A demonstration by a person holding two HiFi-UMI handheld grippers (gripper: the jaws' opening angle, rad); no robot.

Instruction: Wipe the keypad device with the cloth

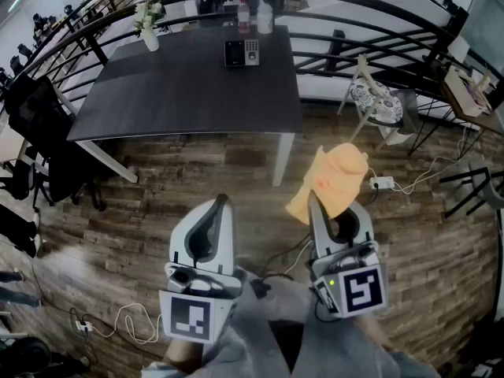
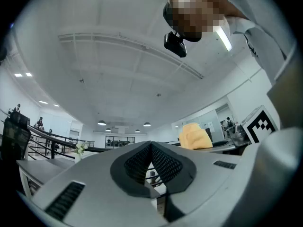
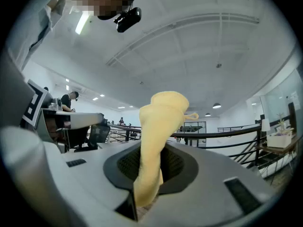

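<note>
**Operator:** What's in front of me?

**Spotter:** You're standing on a wood-plank floor (image 1: 118, 211). The dark surface (image 1: 181, 93) lies ahead of you, well apart from both your grippers. A curved black railing (image 1: 378, 5) runs behind it.

**Operator:** And my grippers?

**Spotter:** Your left gripper (image 2: 151, 148) is clenched on nothing, with its ridged pads pressed together, and it points toward the surface's near edge. Your right gripper (image 3: 150, 162) is grasping the orange-yellow cloth (image 3: 158, 122). The cloth sticks up out of the jaws and flops over beyond the tips. It is above the floor, just right of the surface's near right leg.

**Operator:** Where's the keypad device?

**Spotter:** The keypad device (image 1: 241, 53) sits at the far side of the surface, right of the middle. Its dark screen is on the left and its keys are on the right. Two bottles (image 1: 265, 18) stand just behind it, and a white vase of flowers (image 1: 149, 24) stands at the far left corner.
</note>
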